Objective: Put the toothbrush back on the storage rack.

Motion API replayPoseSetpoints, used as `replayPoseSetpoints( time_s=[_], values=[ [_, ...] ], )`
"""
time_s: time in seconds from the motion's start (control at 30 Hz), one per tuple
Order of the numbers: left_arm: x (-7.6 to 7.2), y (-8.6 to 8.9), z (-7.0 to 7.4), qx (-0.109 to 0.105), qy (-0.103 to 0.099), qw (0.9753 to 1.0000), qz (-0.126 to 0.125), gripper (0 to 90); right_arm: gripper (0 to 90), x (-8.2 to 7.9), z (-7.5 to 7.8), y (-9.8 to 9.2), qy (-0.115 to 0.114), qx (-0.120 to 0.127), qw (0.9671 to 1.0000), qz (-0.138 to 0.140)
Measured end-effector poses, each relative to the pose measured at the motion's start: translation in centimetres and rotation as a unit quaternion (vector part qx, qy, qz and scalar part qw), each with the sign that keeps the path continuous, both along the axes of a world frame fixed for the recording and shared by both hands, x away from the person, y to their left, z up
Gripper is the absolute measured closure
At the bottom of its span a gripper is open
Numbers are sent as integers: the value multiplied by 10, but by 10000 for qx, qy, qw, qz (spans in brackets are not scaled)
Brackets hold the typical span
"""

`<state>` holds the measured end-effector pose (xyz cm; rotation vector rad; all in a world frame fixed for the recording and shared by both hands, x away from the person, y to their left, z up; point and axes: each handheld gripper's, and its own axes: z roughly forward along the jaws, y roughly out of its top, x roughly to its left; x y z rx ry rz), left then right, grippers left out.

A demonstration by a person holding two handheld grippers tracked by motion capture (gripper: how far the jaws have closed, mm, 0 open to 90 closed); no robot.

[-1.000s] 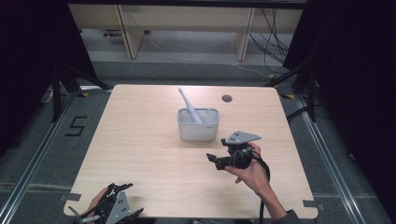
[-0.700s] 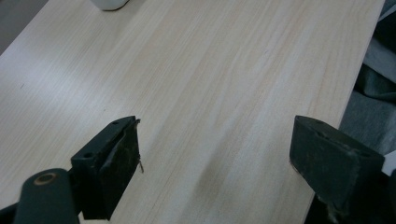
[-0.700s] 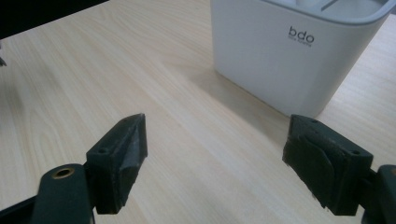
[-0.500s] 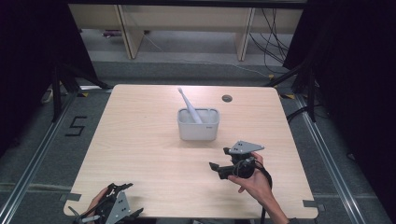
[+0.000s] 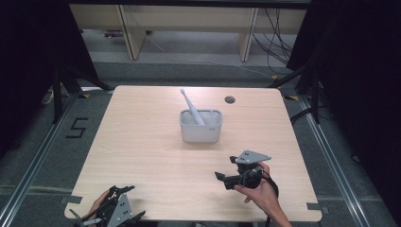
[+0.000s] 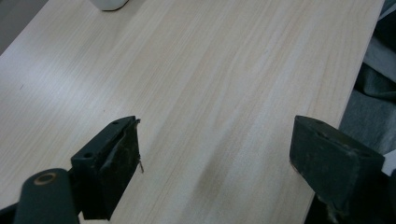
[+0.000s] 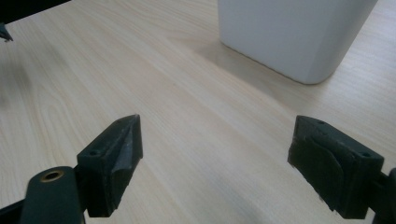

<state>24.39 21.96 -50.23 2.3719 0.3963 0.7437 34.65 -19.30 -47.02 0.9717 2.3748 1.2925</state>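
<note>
A white rectangular holder point(image 5: 201, 126) stands near the middle of the light wooden table point(image 5: 142, 137), with a white toothbrush point(image 5: 190, 106) leaning in it, head up and to the left. My right gripper point(image 5: 226, 178) hovers over the table's front right, open, its jaws empty and facing left; the holder point(image 7: 294, 32) sits ahead of it in the right gripper view. My left gripper point(image 5: 124, 203) rests at the front left edge, open and empty; the holder's base point(image 6: 109, 4) lies far ahead of it in the left gripper view.
A small round grommet hole point(image 5: 230, 100) sits near the table's far right edge. Dark floor with metal rails and a taped "5" mark point(image 5: 75, 128) surrounds the table. Wooden shelving legs point(image 5: 126, 33) stand beyond the far edge.
My right gripper has drawn back from the holder toward the front edge of the table, staying open. The left gripper has not moved.
</note>
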Motion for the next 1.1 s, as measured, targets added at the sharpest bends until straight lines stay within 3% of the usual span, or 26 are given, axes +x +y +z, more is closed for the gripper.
replayPoseSetpoints(
  time_s=[0.03, 0.07, 0.23, 0.3, 0.47, 0.53, 0.57, 0.63, 0.67, 0.73, 0.83, 0.87, 0.9, 0.93, 1.07, 1.1],
  values=[
    [0, 0, 0, 14, 1, 10000, 1, 156, 178, -3, 0, 1, 185, 91, 9997, -95],
    [0, -1, -2, -84, -93, 9999, 85, 156, 178, -4, -1, 0, 154, 45, 9999, -43],
    [0, -1, -2, -78, -103, 9999, 75, 156, 171, -7, -3, -5, 94, -2, 10000, 32],
    [0, 0, 0, 22, 3, 10000, -11, 156, 170, -11, -4, -6, 135, 2, 9999, -73],
    [1, -1, -3, -91, -87, 9999, 74, 156, 168, -15, -7, -12, 16, -71, 10000, -29],
    [1, -1, -3, -74, -72, 9999, 60, 156, 168, -18, -9, -13, 146, -58, 9999, -26],
    [0, -1, -3, -74, -70, 9999, 61, 156, 168, -17, -10, -14, 23, -104, 9999, -20],
    [1, 0, -2, -56, 3, 10000, 31, 156, 168, -22, -11, -15, 156, -53, 9998, -128],
    [1, -1, -2, -105, -16, 9999, 23, 156, 168, -20, -11, -17, 48, -118, 9999, -17],
    [1, -1, -3, -87, -4, 10000, 16, 156, 168, -24, -11, -19, 162, -123, 9997, -101],
    [1, -1, -3, -70, -62, 9999, 69, 156, 168, -25, -13, -20, 143, -141, 9998, -55],
    [1, -1, -2, -52, -3, 10000, 30, 156, 169, -30, -12, -20, 325, -118, 9992, -220],
    [1, -1, -2, -74, 3, 10000, 21, 156, 169, -28, -14, -21, 155, -186, 9996, -155],
    [1, -1, -3, -111, -3, 9999, 11, 156, 168, -29, -14, -22, 135, -238, 9995, -134],
    [1, -1, -3, -75, -59, 9999, 72, 156, 168, -33, -16, -21, 244, -330, 9991, -118],
    [1, 0, -3, -66, 15, 10000, 19, 156, 168, -35, -17, -20, 274, -339, 9990, -135]
  ],
)
